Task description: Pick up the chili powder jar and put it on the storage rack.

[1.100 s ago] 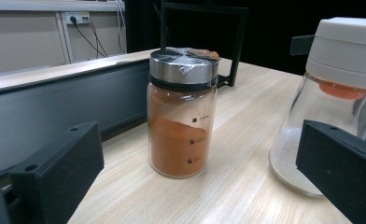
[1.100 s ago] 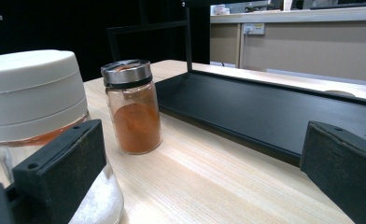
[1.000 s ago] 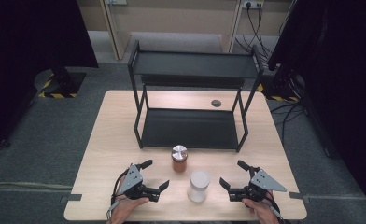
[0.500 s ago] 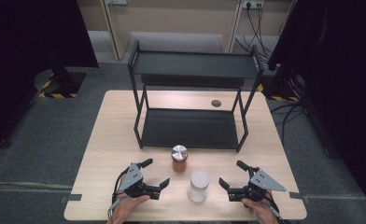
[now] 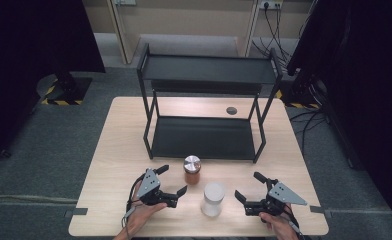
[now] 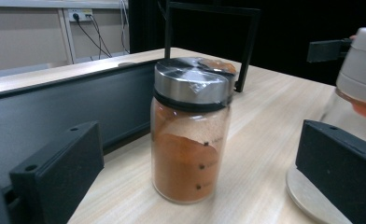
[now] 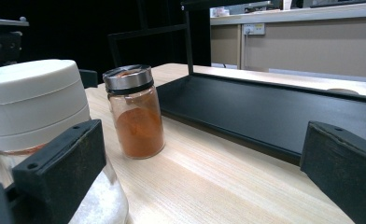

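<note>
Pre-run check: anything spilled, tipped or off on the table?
Nothing stands out. The spice jar with the metal lid and the white-lidded jar both stand upright on the table, apart, lids on, no spill. The black shelf sits square. Left gripper and right gripper are open, touching nothing.

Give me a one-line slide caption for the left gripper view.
Open left gripper lined up on a steel-lidded jar of orange powder standing on the wooden table beside the black shelf.
</note>
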Action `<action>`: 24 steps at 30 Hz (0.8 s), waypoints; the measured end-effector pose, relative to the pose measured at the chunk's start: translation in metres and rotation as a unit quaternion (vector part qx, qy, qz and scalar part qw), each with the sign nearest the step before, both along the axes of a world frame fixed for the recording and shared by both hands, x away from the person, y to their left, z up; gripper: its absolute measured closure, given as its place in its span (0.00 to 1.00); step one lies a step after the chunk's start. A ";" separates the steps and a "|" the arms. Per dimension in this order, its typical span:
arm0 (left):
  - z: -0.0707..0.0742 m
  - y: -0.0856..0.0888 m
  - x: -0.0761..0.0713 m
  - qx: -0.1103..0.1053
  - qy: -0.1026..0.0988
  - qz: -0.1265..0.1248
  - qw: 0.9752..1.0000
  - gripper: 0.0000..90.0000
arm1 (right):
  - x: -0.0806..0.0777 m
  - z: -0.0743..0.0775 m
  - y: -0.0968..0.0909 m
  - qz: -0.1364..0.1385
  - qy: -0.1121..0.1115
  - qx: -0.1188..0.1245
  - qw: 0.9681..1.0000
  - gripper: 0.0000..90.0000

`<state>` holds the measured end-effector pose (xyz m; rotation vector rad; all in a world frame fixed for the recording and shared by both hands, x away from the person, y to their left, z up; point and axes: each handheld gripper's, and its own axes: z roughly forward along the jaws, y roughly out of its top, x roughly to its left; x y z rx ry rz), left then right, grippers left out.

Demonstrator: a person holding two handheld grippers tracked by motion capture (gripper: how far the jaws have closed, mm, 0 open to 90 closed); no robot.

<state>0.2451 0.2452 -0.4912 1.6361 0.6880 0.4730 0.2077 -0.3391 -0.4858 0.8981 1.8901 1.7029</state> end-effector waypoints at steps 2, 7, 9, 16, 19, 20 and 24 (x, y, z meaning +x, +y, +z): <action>0.001 -0.001 0.002 0.003 0.001 0.000 1.000 0.00 | 0.000 0.000 0.000 0.000 0.000 0.000 1.000 0.01; 0.003 -0.006 0.010 0.009 0.002 -0.001 1.000 0.00 | 0.000 0.000 0.001 0.000 0.001 -0.001 1.000 0.01; 0.002 -0.008 0.012 0.009 0.003 -0.002 1.000 0.00 | 0.000 0.000 0.000 0.000 0.001 0.000 1.000 0.01; 0.004 -0.017 0.021 0.021 0.002 -0.011 1.000 0.00 | 0.000 -0.001 0.000 -0.001 0.003 0.002 1.000 0.01; 0.005 -0.021 0.024 0.028 -0.001 -0.014 1.000 0.01 | 0.000 -0.001 0.000 -0.001 0.004 0.003 1.000 0.01; 0.005 -0.022 0.025 0.029 0.000 -0.014 0.999 0.01 | 0.000 -0.001 0.000 -0.001 0.004 0.003 1.000 0.01; 0.005 -0.025 0.027 0.028 0.004 -0.013 1.000 0.01 | 0.000 -0.001 0.000 -0.001 0.004 0.004 1.000 0.01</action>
